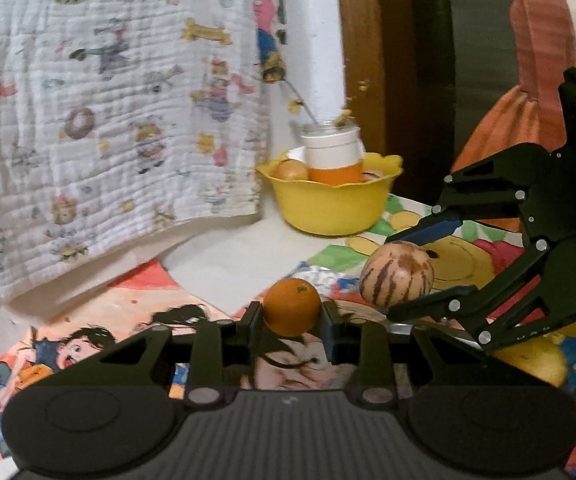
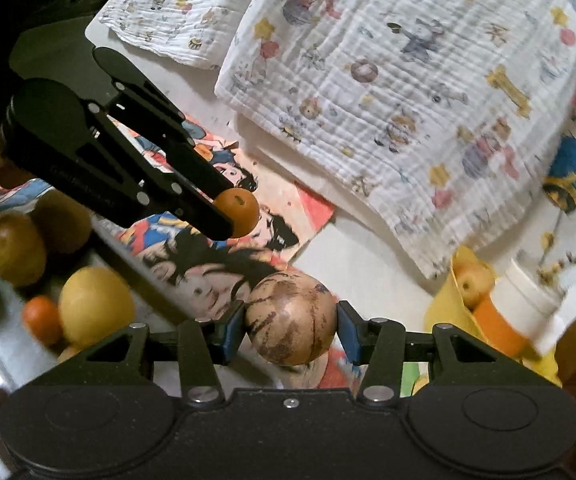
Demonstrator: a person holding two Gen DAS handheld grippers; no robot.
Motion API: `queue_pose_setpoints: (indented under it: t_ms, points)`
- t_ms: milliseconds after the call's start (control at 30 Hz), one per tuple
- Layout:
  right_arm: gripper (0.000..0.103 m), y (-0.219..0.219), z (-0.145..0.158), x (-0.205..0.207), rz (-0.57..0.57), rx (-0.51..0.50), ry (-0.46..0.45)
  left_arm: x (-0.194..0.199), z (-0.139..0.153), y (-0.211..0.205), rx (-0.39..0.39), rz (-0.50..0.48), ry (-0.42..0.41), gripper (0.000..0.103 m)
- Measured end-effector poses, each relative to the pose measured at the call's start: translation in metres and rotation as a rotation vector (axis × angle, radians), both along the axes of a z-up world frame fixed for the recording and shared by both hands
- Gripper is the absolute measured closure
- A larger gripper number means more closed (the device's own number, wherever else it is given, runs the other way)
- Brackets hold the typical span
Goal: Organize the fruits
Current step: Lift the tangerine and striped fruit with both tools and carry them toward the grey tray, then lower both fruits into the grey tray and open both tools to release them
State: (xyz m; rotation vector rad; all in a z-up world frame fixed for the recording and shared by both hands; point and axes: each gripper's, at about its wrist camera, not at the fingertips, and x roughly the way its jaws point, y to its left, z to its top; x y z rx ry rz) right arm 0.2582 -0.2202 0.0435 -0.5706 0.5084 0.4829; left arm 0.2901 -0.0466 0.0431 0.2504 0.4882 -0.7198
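Cartoon-printed cloth covers the table (image 1: 224,264). A small orange (image 1: 292,306) is clamped by the left gripper (image 1: 291,312) and a striped fruit (image 2: 291,318) by the right gripper (image 2: 291,330), both held short of the yellow bowl (image 1: 330,208). Carrying is judged underway; lowering into it is needed next.

The left gripper (image 1: 292,314) is clamped on a small orange (image 1: 292,306), one finger pressing each side of it, and the fruit is lifted clear of the surface below. The right gripper (image 2: 291,328) is closed on a striped melon (image 2: 291,318), its blue-padded fingers (image 2: 230,330) against the two flanks. In the left wrist view the right gripper reaches in from the right side, one finger above the melon and one below. In the right wrist view the left gripper comes in from the upper left, tilted downward. The two grippers are near each other but apart.
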Motion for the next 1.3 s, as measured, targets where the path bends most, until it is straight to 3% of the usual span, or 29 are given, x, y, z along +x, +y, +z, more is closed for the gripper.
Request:
queue_pose_setpoints:
  t_ms: [300,567,900,1300]
  points:
    - [0.053,-0.014,-0.02,-0.03,-0.022,0.005,0.086,-0.027,-0.02,-0.034,0.093,-0.064,0.047,0.07]
    - [0.052,-0.03,-0.03,-0.027,-0.08,0.056,0.19,-0.028,-0.029,-0.053,0.193,-0.066,0.081,0.07]
    - [0.052,-0.016,-0.039,-0.021,-0.064,0.018,0.229,-0.012,-0.04,-0.062,0.258,-0.004,0.235,0.07]
    - [0.052,-0.014,-0.04,-0.019,-0.077,0.003,0.242,-0.014,-0.041,-0.065,0.307,0.021,0.249,0.069]
